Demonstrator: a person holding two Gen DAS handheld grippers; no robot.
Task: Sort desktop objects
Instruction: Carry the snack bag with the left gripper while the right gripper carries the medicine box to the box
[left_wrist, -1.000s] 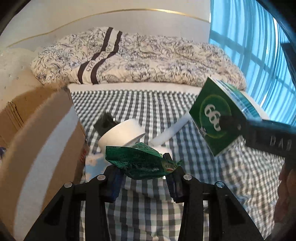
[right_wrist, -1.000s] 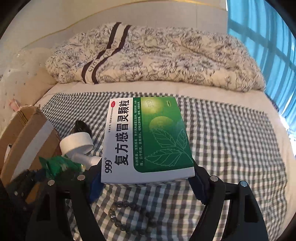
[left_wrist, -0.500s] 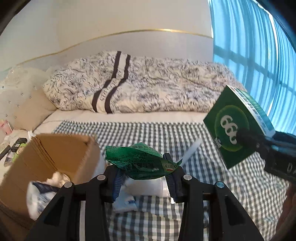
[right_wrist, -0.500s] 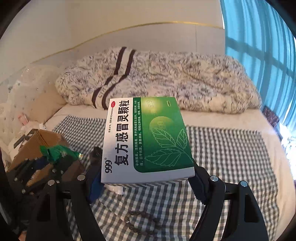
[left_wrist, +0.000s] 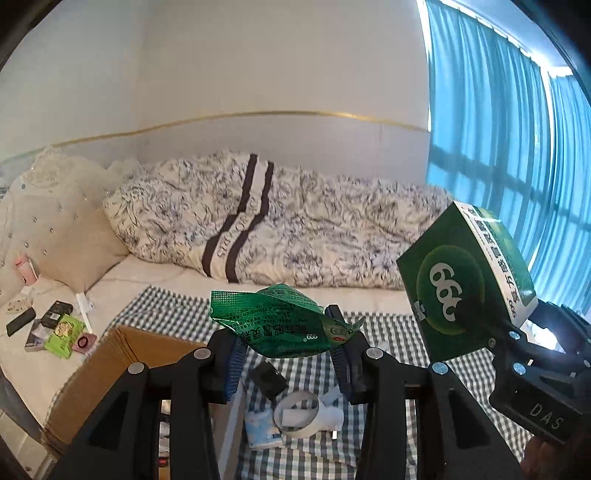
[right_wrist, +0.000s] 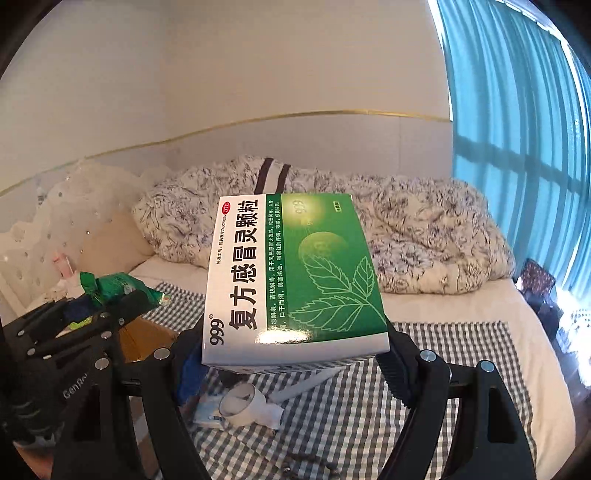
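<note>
So on my left gripper (left_wrist: 286, 356) I've got the fingers pinched in on a crumpled green sachet (left_wrist: 280, 323), held up in the air above the checked cloth (left_wrist: 376, 439). The right gripper (right_wrist: 291, 363) has its fingers spread wide and clamped on the sides of a green and white medicine box (right_wrist: 295, 273), lying flat between them, also up off the bed. From the left cam the box (left_wrist: 461, 280) sits off to the right, tilted, well apart from the sachet.

Down on the cloth below there's a roll of white tape (left_wrist: 297, 410), touching a pale blue packet (left_wrist: 262, 432), with a small black thing (left_wrist: 267, 378) just beside them. An open cardboard box (left_wrist: 110, 373) sits to the left of that pile, right at the cloth's edge. Can't really make out what's inside it from here.
</note>
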